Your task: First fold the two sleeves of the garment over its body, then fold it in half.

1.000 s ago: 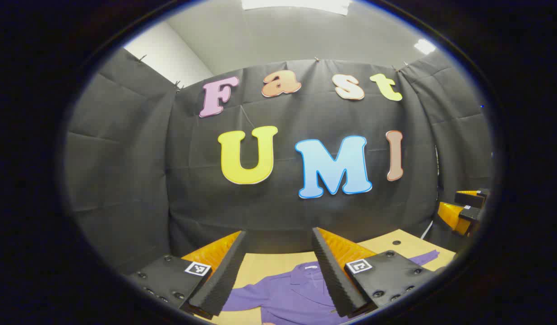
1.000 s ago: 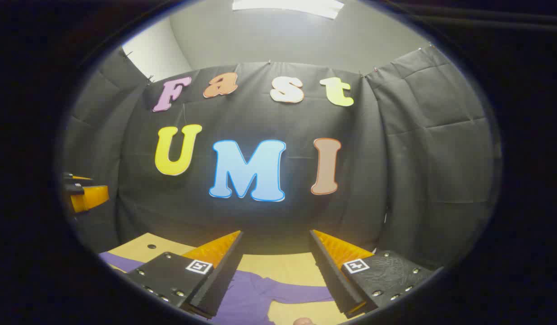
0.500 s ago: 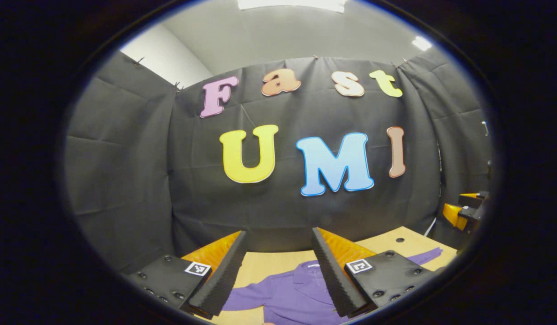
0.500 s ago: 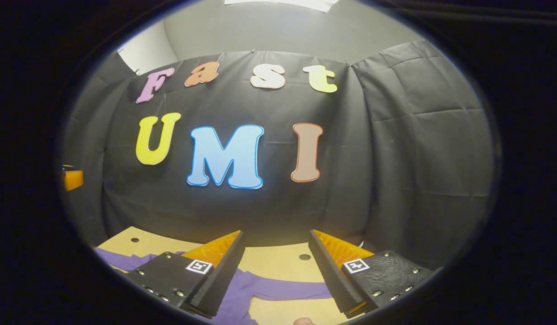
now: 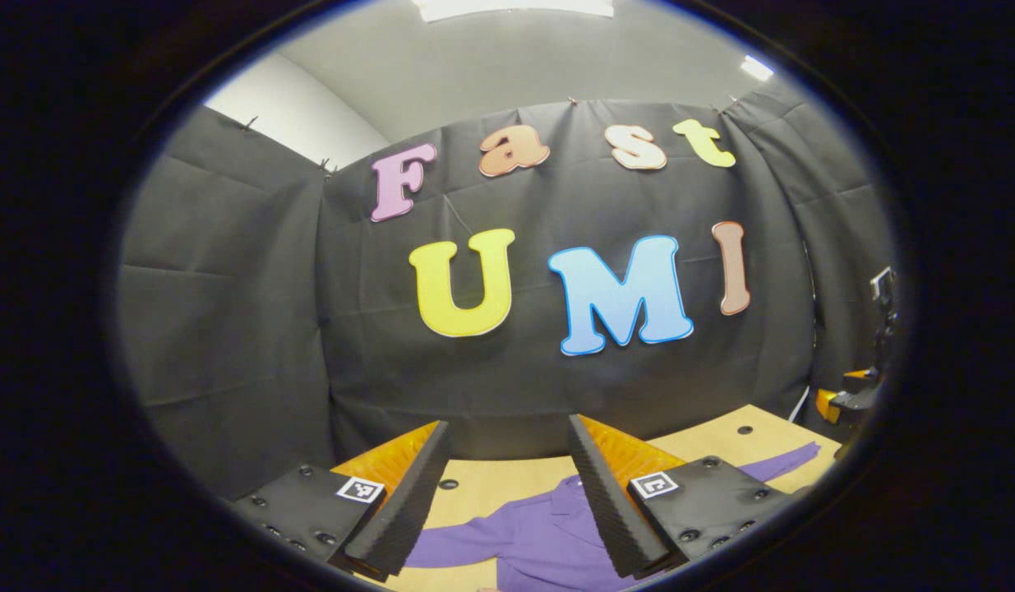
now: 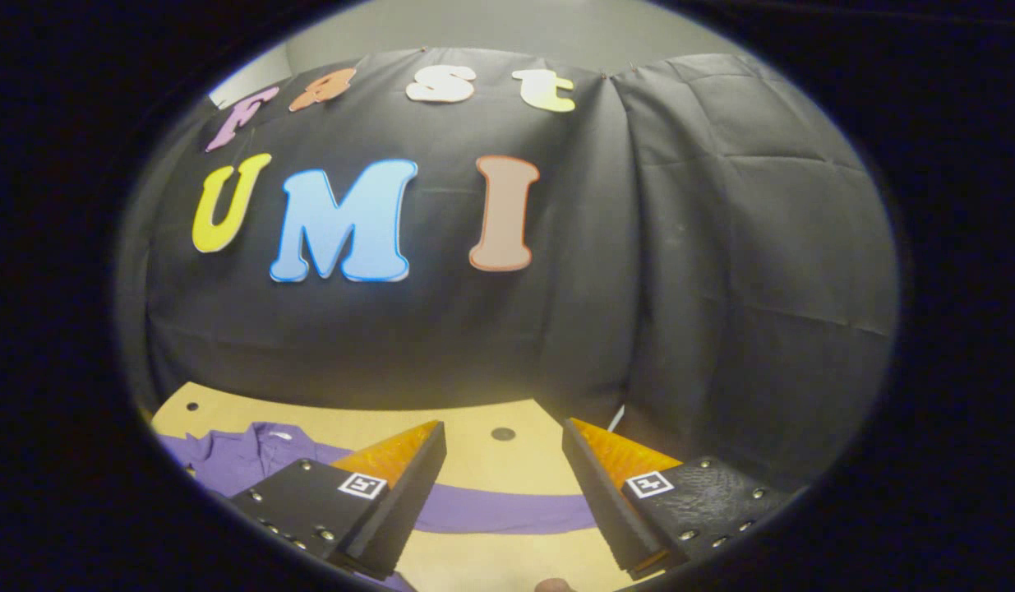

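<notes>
Hovering above the bench (image 5: 704, 440), both grippers are held up off the cloth, neither touching anything.

Left gripper (image 5: 507, 493): fingers spread wide, nothing between them. Seen through the gap in the left gripper view, the purple garment (image 5: 532, 538) lies flat on the pale wooden bench, collar (image 5: 569, 497) toward the booth wall. One sleeve (image 5: 449, 549) runs out sideways under the near finger; the other sleeve (image 5: 782, 460) stretches away toward the far right edge of the bench. Both sleeves lie unfolded, out from the body. Small dark holes dot the bench top, one (image 5: 448, 484) just beyond the garment between the fingers.

Right gripper (image 6: 503, 493): also spread open, empty. In the right gripper view a long purple sleeve (image 6: 507, 510) lies straight across the bench (image 6: 474, 448) right beneath the gap between the fingers, apart from them. The garment body and collar (image 6: 256, 448) sit off to the left of that view, partly hidden behind the gripper's finger. A dark hole (image 6: 502, 433) in the bench shows just past the sleeve.

At the right rim of the left gripper view, part of the other gripper (image 5: 856, 399) shows, too cut off to judge.

A fingertip (image 6: 552, 585) of the person's hand shows at the bottom edge of the right gripper view.
</notes>
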